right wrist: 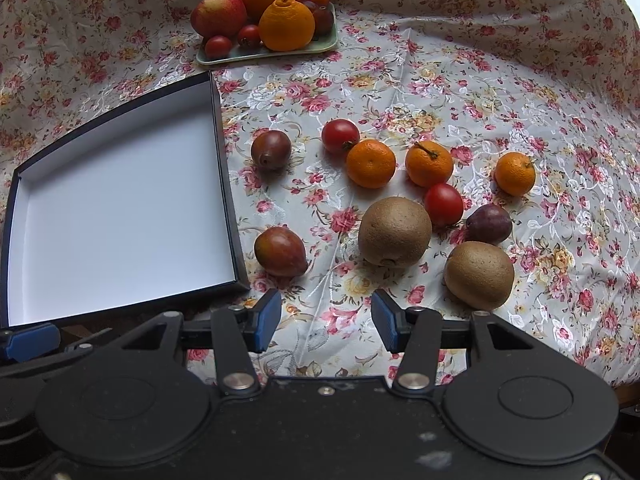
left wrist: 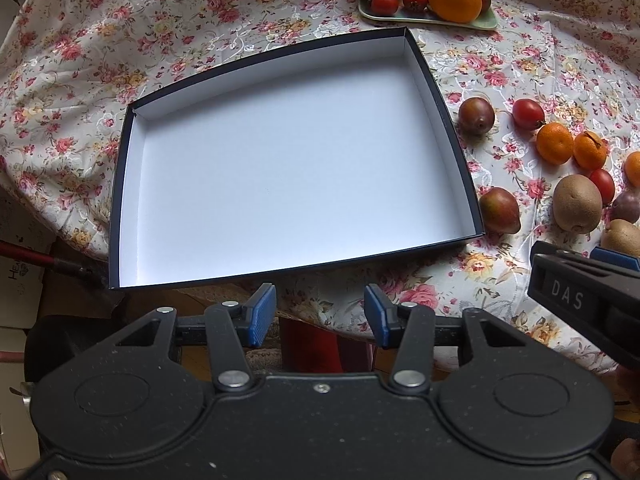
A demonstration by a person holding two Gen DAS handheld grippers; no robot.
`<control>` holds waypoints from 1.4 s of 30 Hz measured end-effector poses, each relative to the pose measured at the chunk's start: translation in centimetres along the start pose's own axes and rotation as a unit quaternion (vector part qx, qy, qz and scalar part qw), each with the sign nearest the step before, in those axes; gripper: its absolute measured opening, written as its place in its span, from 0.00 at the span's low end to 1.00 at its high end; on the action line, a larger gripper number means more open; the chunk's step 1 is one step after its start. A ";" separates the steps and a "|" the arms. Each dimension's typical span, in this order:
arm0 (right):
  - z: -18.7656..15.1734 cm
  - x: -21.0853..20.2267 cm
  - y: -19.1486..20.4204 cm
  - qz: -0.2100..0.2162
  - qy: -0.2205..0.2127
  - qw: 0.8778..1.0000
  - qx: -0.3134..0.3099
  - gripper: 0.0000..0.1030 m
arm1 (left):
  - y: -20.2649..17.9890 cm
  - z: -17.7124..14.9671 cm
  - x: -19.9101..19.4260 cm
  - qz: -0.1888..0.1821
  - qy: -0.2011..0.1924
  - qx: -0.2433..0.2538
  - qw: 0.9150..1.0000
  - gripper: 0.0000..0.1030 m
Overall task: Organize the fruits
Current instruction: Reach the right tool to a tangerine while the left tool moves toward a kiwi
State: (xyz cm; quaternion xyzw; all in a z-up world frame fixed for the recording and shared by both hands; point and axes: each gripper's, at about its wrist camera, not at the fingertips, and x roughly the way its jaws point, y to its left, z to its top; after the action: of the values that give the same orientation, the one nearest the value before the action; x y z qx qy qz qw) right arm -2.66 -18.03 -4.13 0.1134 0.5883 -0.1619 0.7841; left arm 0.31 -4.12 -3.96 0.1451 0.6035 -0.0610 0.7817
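My left gripper [left wrist: 320,312] hovers at the near edge of the box [left wrist: 456,128], jaws wide apart with nothing between them. The box is shallow, dark outside and white inside, and holds nothing; it lies on the flowered cloth [right wrist: 440,80]. My right gripper [right wrist: 326,326] hangs above the cloth just right of the box, jaws likewise wide and holding nothing.

Loose fruit lies on the cloth to the right of the box: two reddish pears [right wrist: 280,252] nearest its wall, two kiwis [right wrist: 394,231] just beyond my right gripper's tips, three tangerines [right wrist: 371,163] farther back, two small tomatoes [right wrist: 340,136] among them, and a dark plum [right wrist: 489,224] between a tomato and the right-hand kiwi. At the far side, well apart from these, a pale green tray [right wrist: 256,54] carries an apple [right wrist: 218,12], large oranges [right wrist: 286,24] and small tomatoes.
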 end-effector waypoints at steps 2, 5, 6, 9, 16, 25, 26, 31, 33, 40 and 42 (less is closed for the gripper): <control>0.0 0.0 -0.1 -0.001 0.002 1.000 0.000 0.51 | -0.1 0.0 0.0 -0.001 0.001 0.000 1.000 0.53; -0.1 0.1 -0.2 -0.004 0.003 1.000 -0.001 0.51 | -0.5 0.1 0.1 0.000 0.002 0.003 1.000 0.53; -0.2 0.1 -0.2 -0.005 0.003 1.000 -0.002 0.51 | -0.5 0.1 0.1 -0.001 0.003 0.004 1.000 0.53; -0.2 0.0 -0.4 -0.005 0.005 1.000 -0.002 0.51 | -0.9 0.1 0.1 -0.002 0.005 0.007 1.000 0.53; -0.5 -0.1 -1.2 -0.007 0.005 1.000 -0.001 0.51 | -2.1 0.1 0.1 -0.006 0.009 0.017 1.000 0.53; -1.0 -0.5 -3.4 -0.016 0.003 1.000 0.012 0.51 | -4.4 0.1 -0.1 -0.001 0.008 0.036 0.999 0.53; -1.0 -0.5 -3.7 -0.018 0.003 1.000 0.015 0.51 | -4.7 0.0 -0.1 -0.004 0.009 0.038 0.999 0.53; -1.2 -0.6 -5.9 -0.028 0.001 0.999 0.039 0.51 | -6.3 0.0 -0.2 -0.009 0.009 0.051 0.999 0.53; -1.3 -0.8 -7.0 -0.033 -0.005 0.998 0.051 0.51 | -7.0 0.0 -0.3 -0.014 0.009 0.055 0.998 0.53; -1.1 -1.2 -11.9 -0.031 -0.002 0.992 0.124 0.51 | -8.8 -0.2 -0.8 -0.030 0.003 0.067 0.997 0.53; -1.1 -1.3 -13.4 -0.025 0.004 0.989 0.149 0.51 | -9.2 -0.1 -1.3 -0.027 -0.006 0.073 0.997 0.53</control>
State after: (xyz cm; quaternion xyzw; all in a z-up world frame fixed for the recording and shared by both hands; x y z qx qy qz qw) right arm -9.12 -29.81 -3.02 0.2144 0.5633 -0.2671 0.7519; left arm -2.56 -12.91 -4.12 0.1849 0.5964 -0.1273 0.7707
